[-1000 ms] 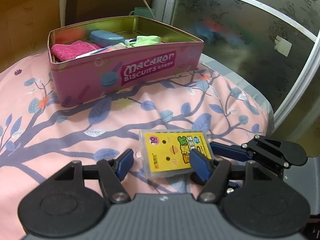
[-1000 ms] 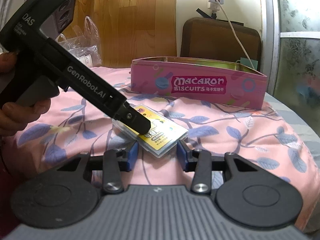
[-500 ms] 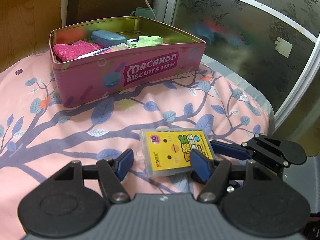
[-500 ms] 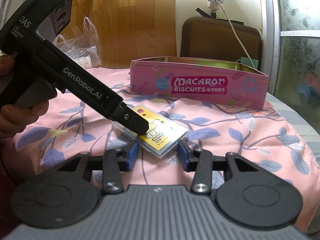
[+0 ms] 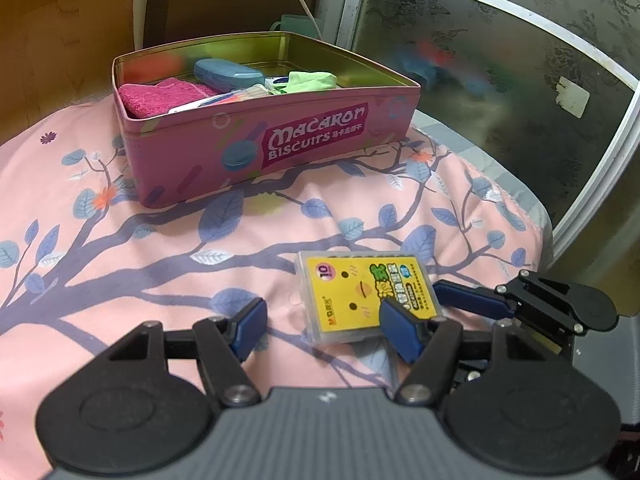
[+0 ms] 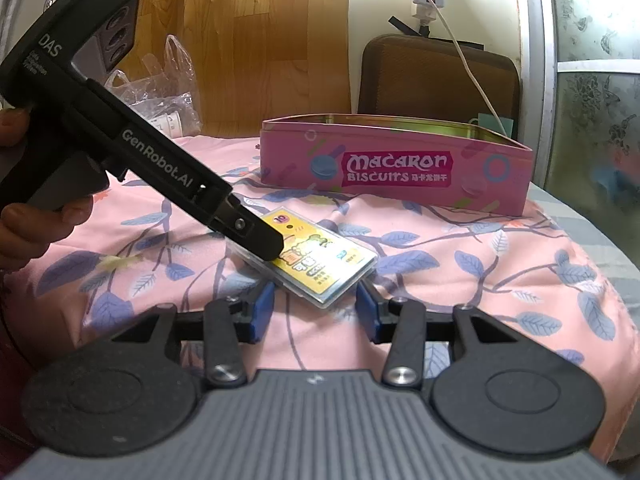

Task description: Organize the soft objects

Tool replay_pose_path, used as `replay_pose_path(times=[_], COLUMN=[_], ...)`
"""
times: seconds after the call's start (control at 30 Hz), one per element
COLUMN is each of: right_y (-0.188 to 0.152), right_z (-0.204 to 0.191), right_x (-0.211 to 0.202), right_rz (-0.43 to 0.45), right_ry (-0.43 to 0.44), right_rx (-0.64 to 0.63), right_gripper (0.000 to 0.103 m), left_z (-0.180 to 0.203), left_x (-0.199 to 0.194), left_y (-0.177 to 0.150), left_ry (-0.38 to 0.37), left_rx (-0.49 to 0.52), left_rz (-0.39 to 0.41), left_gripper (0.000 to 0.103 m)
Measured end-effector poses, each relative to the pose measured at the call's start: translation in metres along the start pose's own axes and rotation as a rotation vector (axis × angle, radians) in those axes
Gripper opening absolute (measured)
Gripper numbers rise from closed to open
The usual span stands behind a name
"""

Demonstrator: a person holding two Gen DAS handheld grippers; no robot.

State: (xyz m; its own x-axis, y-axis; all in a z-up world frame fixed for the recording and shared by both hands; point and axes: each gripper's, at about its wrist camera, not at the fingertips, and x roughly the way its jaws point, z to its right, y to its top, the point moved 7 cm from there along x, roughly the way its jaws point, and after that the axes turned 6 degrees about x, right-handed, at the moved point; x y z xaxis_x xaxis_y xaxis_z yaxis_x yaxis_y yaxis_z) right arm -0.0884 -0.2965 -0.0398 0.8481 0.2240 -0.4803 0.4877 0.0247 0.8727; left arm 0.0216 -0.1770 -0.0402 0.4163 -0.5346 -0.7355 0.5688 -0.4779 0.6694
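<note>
Flat clear plastic case with yellow card (image 6: 316,264) flat on pink leaf-print cloth (image 6: 460,248), long axis diagonal toward right gripper (image 6: 316,312); near corner between its half-open blue pads, no visible contact. Left gripper (image 5: 322,326) half open, 1 pad (image 5: 400,330) over case edge, grip unclear.

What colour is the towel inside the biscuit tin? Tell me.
Deep pink towel, at the left end of the tin; clearest in the left wrist view.

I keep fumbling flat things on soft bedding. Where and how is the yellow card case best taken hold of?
The yellow card case lies flat on the pink sheet. Likely best: pinch its two long edges from above, near the middle, pressing slightly into the bedding. Its top face is too broad and smooth to grip.
</note>
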Motion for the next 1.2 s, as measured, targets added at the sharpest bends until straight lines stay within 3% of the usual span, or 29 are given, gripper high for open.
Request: replay_pose_path(times=[0.43, 0.67, 0.93, 1.03, 1.2], right_y=[0.002, 0.002, 0.007, 0.012, 0.039], right_z=[-0.006, -0.004, -0.006, -0.004, -0.004], right_x=[0.003, 0.001, 0.011, 0.011, 0.005], right_rz=[-0.011, -0.018, -0.014, -0.002, 0.069], right_ry=[-0.002, -0.009, -0.003, -0.01, -0.018], right_rx=[-0.035, -0.034, -0.023, -0.011, -0.033], right_gripper=[0.053, 0.058, 0.058, 0.057, 0.056], left_z=[-0.004, -0.007, 0.005, -0.001, -0.012], left_x=[-0.004, -0.003, 0.005, -0.004, -0.026], left_y=[-0.003, -0.001, 0.007, 0.017, 0.058], left_ry=[-0.001, -0.054, -0.12, -0.133, -0.099], left_rx=[-0.009, -0.002, 0.032, 0.009, 0.027], left_rz=[-0.001, -0.005, 0.003, 0.028, 0.117], left_gripper=[0.066, 0.066, 0.057, 0.053, 0.054])
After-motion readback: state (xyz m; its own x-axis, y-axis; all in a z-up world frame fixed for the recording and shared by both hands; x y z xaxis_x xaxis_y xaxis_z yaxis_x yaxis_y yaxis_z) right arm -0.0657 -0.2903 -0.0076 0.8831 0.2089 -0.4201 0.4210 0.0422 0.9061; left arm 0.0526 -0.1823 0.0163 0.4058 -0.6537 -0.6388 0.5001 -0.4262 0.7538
